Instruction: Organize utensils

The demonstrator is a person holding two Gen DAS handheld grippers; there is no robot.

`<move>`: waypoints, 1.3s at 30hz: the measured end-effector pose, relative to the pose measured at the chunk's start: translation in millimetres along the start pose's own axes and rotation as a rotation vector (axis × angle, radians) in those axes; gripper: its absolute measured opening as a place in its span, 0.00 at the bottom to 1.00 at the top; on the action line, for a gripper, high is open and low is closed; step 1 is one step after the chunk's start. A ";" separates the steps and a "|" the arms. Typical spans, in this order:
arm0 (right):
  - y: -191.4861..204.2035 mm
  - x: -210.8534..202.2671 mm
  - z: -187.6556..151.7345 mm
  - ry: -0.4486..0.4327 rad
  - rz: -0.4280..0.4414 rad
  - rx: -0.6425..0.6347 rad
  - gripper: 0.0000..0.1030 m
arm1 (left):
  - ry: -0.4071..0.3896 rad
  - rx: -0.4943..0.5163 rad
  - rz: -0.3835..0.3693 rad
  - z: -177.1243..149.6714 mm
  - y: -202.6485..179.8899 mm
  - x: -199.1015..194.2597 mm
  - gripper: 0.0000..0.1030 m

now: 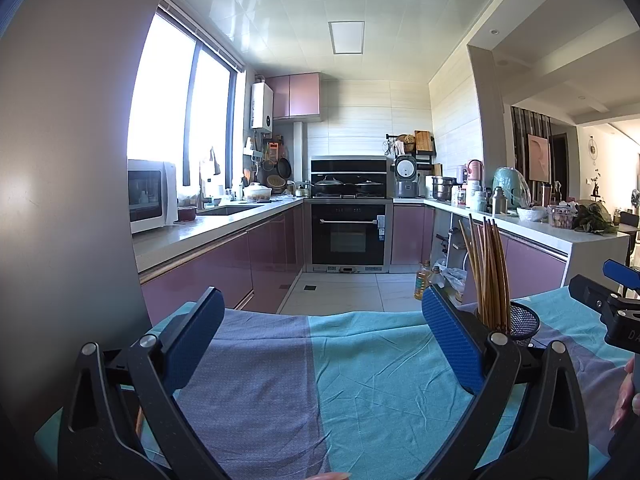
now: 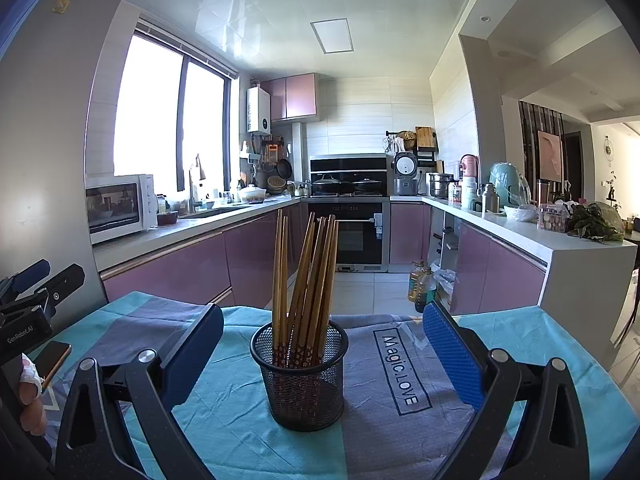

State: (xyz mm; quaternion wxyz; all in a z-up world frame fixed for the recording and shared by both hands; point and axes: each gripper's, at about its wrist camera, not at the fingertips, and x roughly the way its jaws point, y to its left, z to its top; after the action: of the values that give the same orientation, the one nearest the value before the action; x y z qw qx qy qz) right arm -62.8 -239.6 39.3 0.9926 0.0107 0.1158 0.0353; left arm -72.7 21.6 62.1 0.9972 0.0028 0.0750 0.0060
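Note:
A black mesh holder [image 2: 303, 376] stands upright on the teal and grey cloth [image 2: 384, 412], with several wooden chopsticks [image 2: 308, 276] standing in it. My right gripper [image 2: 323, 354] is open and empty, its blue pads [image 2: 452, 354] either side of the holder without touching it. In the left wrist view the holder [image 1: 522, 322] and chopsticks [image 1: 490, 272] stand to the right, behind my right pad. My left gripper [image 1: 323, 340] is open and empty over the cloth [image 1: 320, 392].
A phone [image 2: 54, 358] lies on the cloth at the left, by the other gripper's body [image 2: 28, 312]. The table's far edge [image 2: 360, 312] drops to the kitchen floor. Oil bottles [image 2: 420, 286] stand on the floor. A grey fridge wall [image 1: 68, 160] rises at the left.

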 end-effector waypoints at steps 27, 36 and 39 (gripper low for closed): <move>1.2 0.5 0.4 0.002 -0.004 0.004 0.94 | 0.002 0.000 0.000 -1.2 -1.3 0.8 0.95; 1.1 0.6 0.5 0.003 -0.004 0.006 0.94 | 0.002 0.001 0.002 -1.3 -2.5 1.7 0.95; 1.2 0.7 0.4 0.003 -0.004 0.005 0.94 | 0.003 0.001 0.003 -1.9 -2.9 1.8 0.95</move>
State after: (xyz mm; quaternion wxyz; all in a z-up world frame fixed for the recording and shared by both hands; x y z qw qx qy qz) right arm -62.1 -238.3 39.6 0.9924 0.0129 0.1175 0.0329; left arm -71.2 18.7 60.0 0.9970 0.0036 0.0765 0.0074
